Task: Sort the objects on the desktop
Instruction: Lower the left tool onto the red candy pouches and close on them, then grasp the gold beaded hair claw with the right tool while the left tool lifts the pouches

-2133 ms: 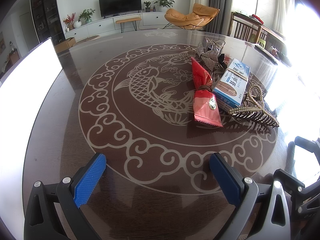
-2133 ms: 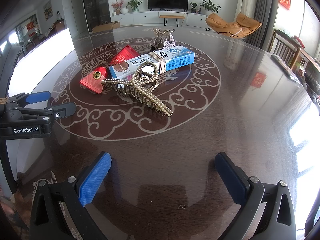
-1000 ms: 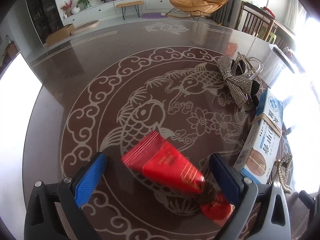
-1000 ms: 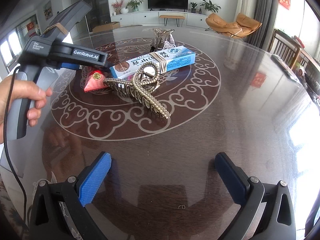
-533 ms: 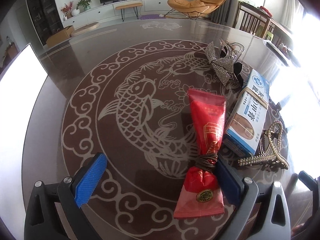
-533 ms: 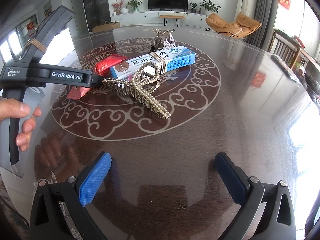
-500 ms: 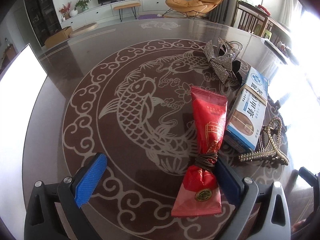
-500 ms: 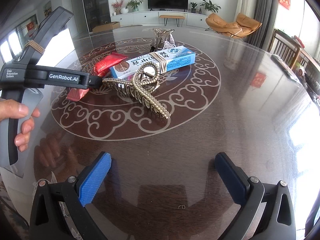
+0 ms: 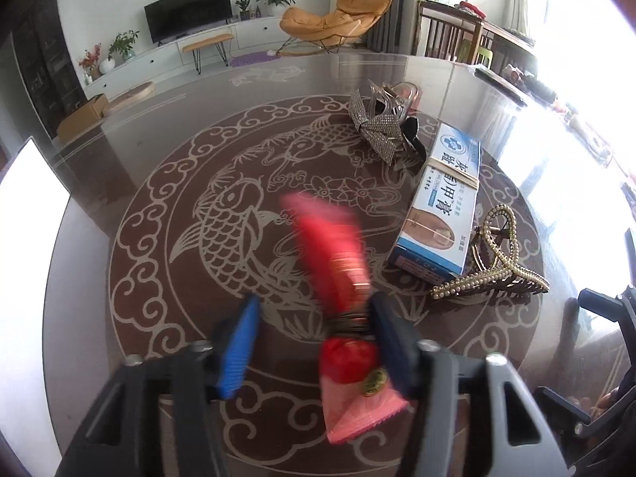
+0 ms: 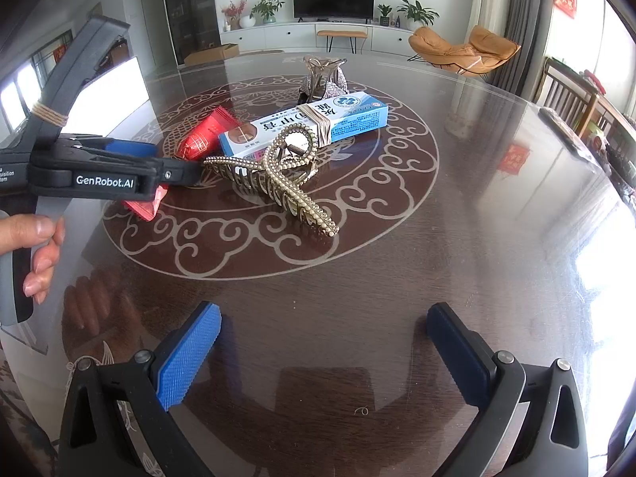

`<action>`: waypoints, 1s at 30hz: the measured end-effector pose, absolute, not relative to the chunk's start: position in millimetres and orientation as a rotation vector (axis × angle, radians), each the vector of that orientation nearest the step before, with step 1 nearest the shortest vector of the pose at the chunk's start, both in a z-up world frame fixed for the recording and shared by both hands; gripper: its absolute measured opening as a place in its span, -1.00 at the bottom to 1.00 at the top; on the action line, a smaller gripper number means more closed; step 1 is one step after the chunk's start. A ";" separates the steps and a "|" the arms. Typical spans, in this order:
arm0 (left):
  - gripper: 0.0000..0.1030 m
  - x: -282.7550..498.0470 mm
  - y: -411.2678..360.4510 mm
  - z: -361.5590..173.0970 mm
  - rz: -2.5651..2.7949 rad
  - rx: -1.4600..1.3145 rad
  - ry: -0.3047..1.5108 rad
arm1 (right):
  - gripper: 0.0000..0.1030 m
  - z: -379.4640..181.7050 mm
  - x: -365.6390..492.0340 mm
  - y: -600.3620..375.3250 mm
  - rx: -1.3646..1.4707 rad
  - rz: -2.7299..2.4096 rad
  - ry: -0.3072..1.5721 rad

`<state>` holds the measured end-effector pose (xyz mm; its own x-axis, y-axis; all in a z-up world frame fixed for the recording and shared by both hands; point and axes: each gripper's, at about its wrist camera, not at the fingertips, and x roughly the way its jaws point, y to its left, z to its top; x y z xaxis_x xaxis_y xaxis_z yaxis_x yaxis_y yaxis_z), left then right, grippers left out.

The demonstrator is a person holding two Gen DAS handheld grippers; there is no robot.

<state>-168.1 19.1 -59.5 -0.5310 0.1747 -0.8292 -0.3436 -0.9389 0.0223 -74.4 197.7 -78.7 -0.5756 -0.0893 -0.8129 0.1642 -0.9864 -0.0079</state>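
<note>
The left gripper [image 9: 314,342] had just been closing around the red packet [image 9: 338,274], just beside the ointment box [image 9: 441,206], its far pad not yet touching. The right gripper [image 10: 324,351] waited open, well apart from that box, presumably keeping clear.

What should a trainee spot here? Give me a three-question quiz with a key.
1. True or false: the right gripper holds the pearl hair claw.
2. What lies between the left gripper's jaws? A red packet; B cup; C remote.
3. What is wrapped round the blue box?

Key: 1 false, its jaws are open and empty. 2 A; the jaws have just been closing, one pad not yet touching. 3 a band.
</note>
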 end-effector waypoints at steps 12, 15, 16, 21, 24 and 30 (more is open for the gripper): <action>-0.65 -92.1 -97.4 -59.6 2.564 -1.348 0.081 | 1.00 -67.2 -108.5 186.1 1.330 -2.453 0.100; -0.66 -75.7 -112.9 -60.2 2.559 -1.351 0.020 | 1.00 -66.8 -151.5 162.4 1.374 -2.348 0.237; -0.66 -71.3 -115.4 -60.9 2.560 -1.347 0.009 | 1.00 -70.0 -163.4 156.0 1.400 -2.317 0.280; -0.66 -56.7 -115.9 -63.0 2.577 -1.314 -0.002 | 0.42 -72.2 -181.6 133.8 1.376 -2.257 0.338; -0.65 -53.6 -116.2 -64.6 2.583 -1.310 -0.009 | 0.35 -69.4 -169.9 130.1 1.429 -2.248 0.184; -0.51 -47.2 -113.9 -63.1 2.570 -1.321 0.041 | 0.83 -73.4 -117.7 113.7 1.435 -2.178 0.141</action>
